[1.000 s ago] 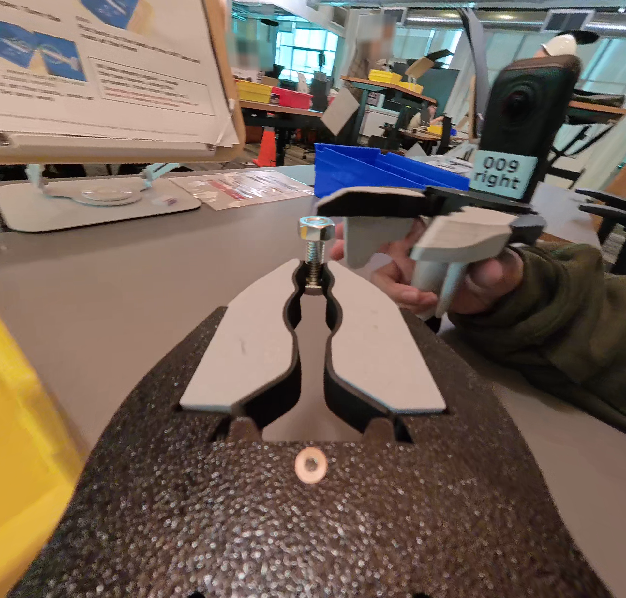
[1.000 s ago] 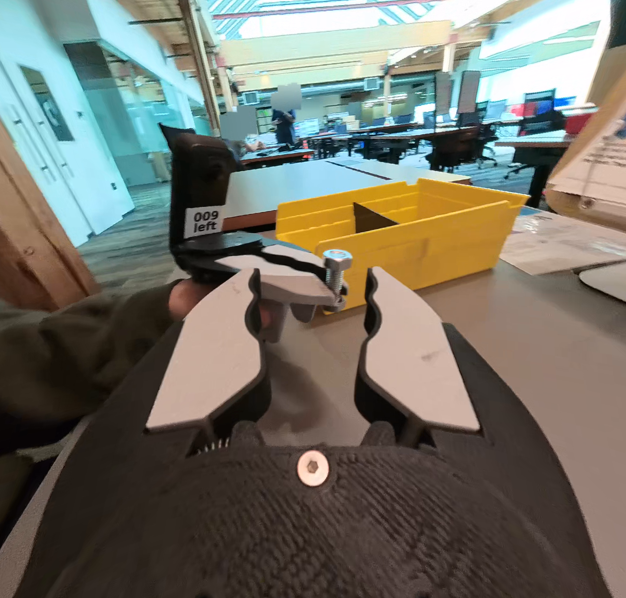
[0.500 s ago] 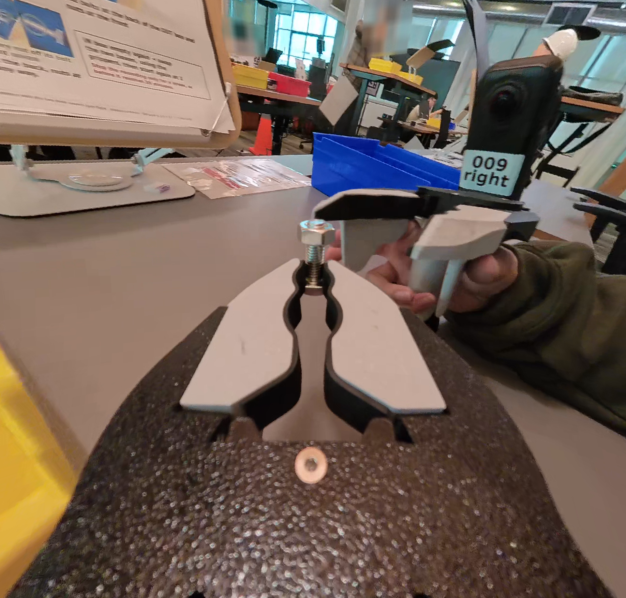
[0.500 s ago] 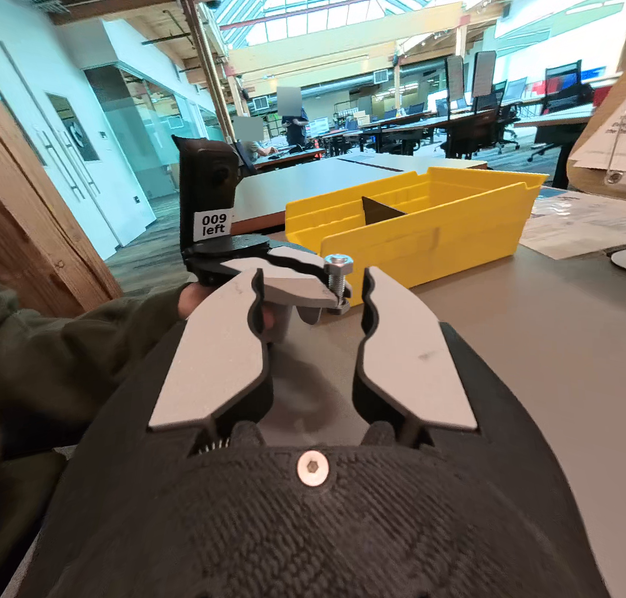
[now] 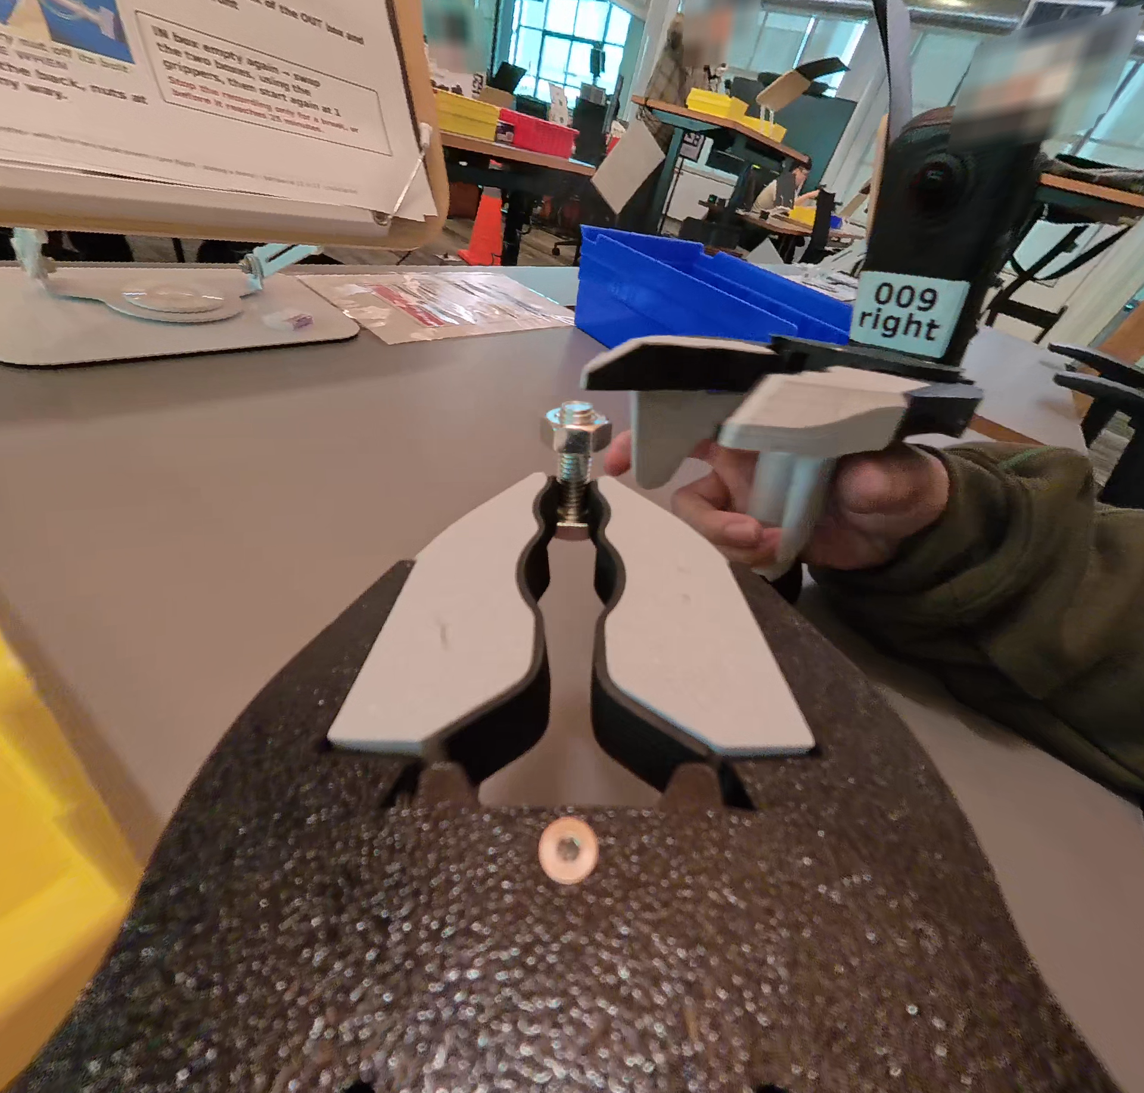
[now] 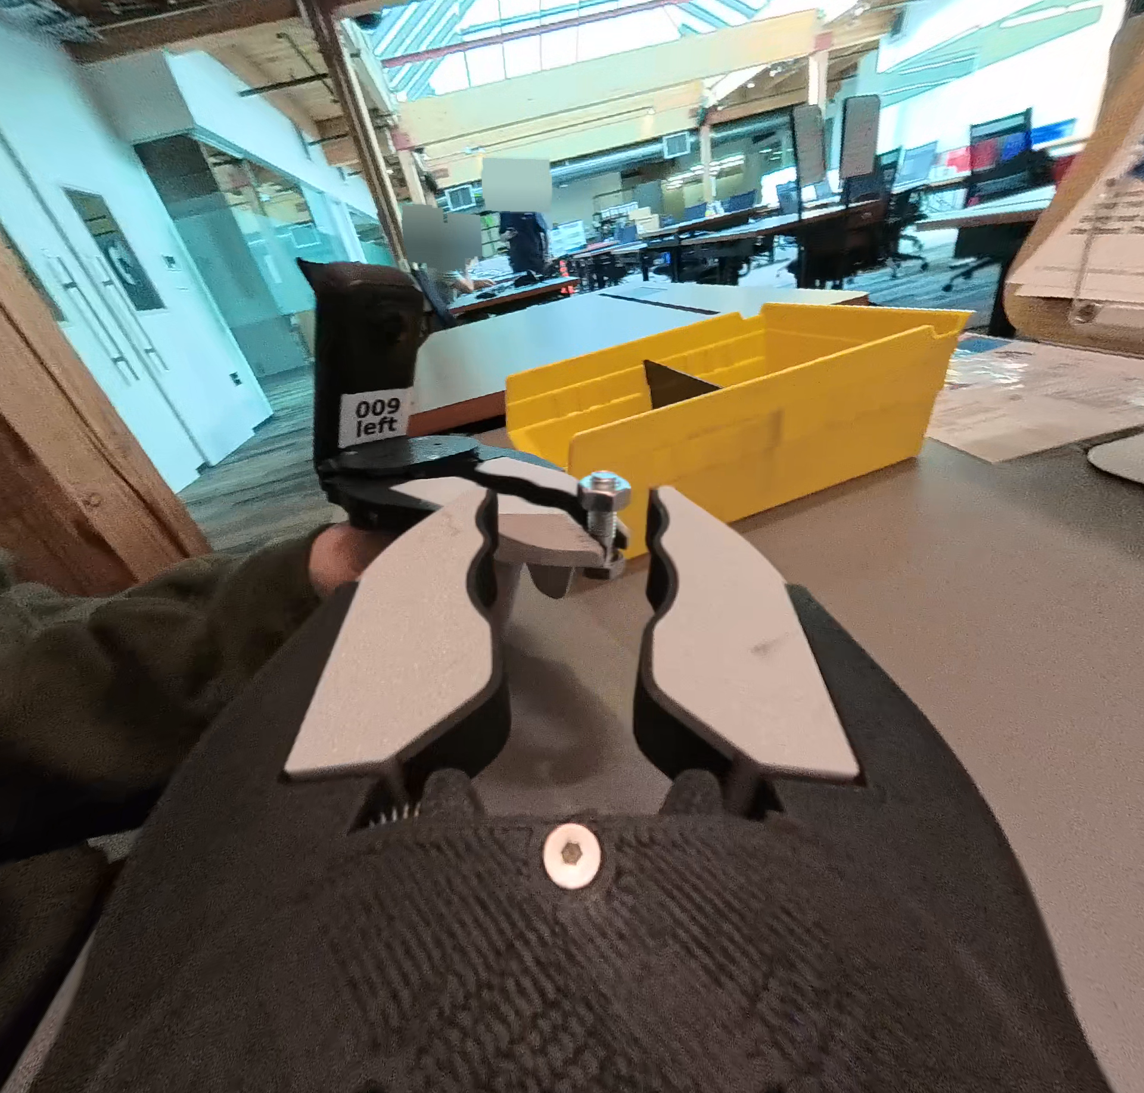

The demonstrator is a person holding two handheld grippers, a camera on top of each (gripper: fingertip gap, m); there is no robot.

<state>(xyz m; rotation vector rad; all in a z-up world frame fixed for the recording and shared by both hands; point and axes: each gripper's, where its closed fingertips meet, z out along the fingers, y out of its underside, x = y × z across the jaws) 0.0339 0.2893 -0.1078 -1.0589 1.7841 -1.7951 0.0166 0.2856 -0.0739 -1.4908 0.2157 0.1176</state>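
Observation:
My left gripper (image 5: 572,497) is shut on the shank of a silver bolt (image 5: 571,487) and holds it upright above the grey table (image 5: 247,475). A hex nut (image 5: 574,435) sits near the bolt's top end. My right gripper (image 6: 566,506) is open and empty. In the right wrist view the bolt (image 6: 603,527) and nut (image 6: 605,495) stand at the mouth of its jaws, nearer the right finger, untouched. In the left wrist view the right gripper (image 5: 659,407) hovers just right of the nut, held by a hand in a green sleeve (image 5: 1021,568).
A yellow bin (image 6: 743,407) with a black divider stands behind the left gripper; its edge shows in the left wrist view (image 5: 37,815). A blue bin (image 5: 681,301), a document stand (image 5: 186,103) and a plastic-sleeved sheet (image 5: 433,308) lie farther back on the table.
Both grippers have drifted together a little, so the background has shifted. The left gripper still holds the bolt. The right gripper stays open by the nut.

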